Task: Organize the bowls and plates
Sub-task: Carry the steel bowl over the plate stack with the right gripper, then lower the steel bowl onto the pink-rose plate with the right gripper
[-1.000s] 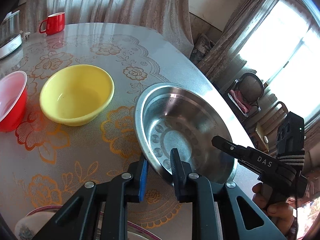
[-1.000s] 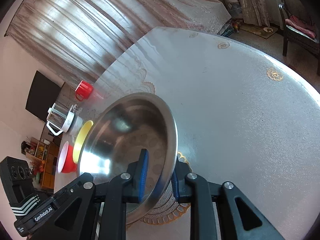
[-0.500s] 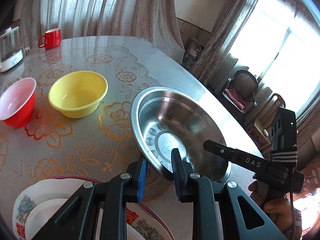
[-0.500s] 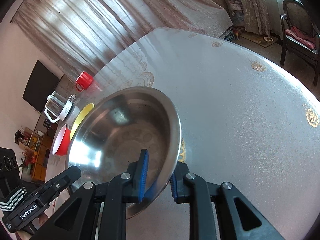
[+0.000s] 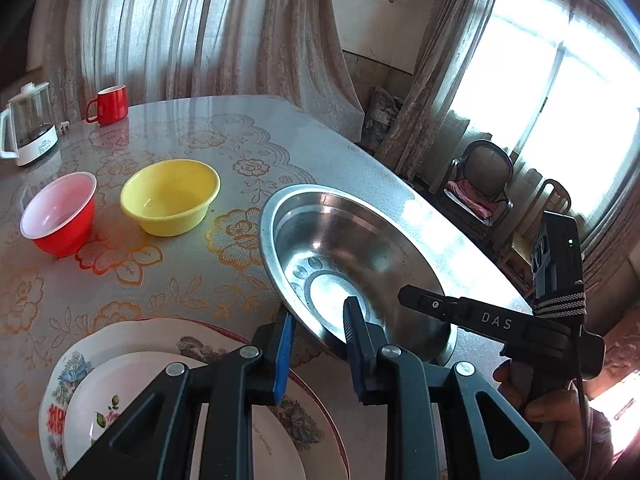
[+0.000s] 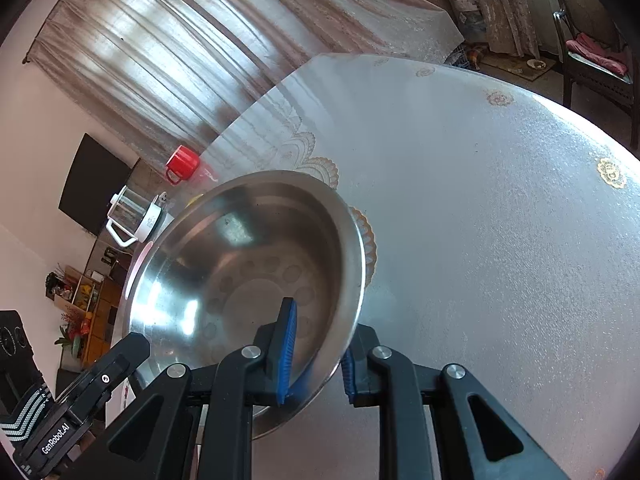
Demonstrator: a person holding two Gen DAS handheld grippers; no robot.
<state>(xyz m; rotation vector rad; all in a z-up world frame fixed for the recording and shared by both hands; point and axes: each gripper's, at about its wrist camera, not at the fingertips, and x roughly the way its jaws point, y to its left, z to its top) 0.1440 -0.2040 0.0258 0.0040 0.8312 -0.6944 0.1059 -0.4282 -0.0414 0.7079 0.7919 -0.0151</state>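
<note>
Looking along the left gripper (image 5: 316, 334), I see its two blue-padded jaws pinching the near rim of a steel basin (image 5: 340, 256), one jaw under the outside wall and the other inside the bowl. The basin hangs tilted above the table (image 5: 224, 280), filling the middle of this view. At about two o'clock from that grip, the right gripper (image 5: 412, 294) reaches in from the right, a person's hand (image 5: 556, 404) wrapped round its handle at four o'clock. At ten o'clock from the basin sits a yellow bowl (image 5: 170, 202), and just beside it, further toward nine o'clock, a red bowl (image 5: 60, 216) with a white inside. A red mug (image 5: 109, 105) and a glass kettle (image 5: 28, 128) stand far back near eleven o'clock. At seven o'clock, directly below the left gripper, a small floral plate (image 5: 132, 396) lies on a larger patterned plate (image 5: 104, 340).

From the right wrist view, the right gripper (image 6: 316, 354) is clamped on the basin's (image 6: 240, 280) rim as well, one blue pad inside and the other against the outer wall. The basin tips up toward ten o'clock and hides most of what lies behind it. The left gripper's (image 6: 128, 350) black finger shows at eight o'clock, touching the basin's opposite edge. The mug (image 6: 183, 163) and kettle (image 6: 136, 216) sit at eleven and ten o'clock, and bare tablecloth (image 6: 500, 240) spreads toward three o'clock.
</note>
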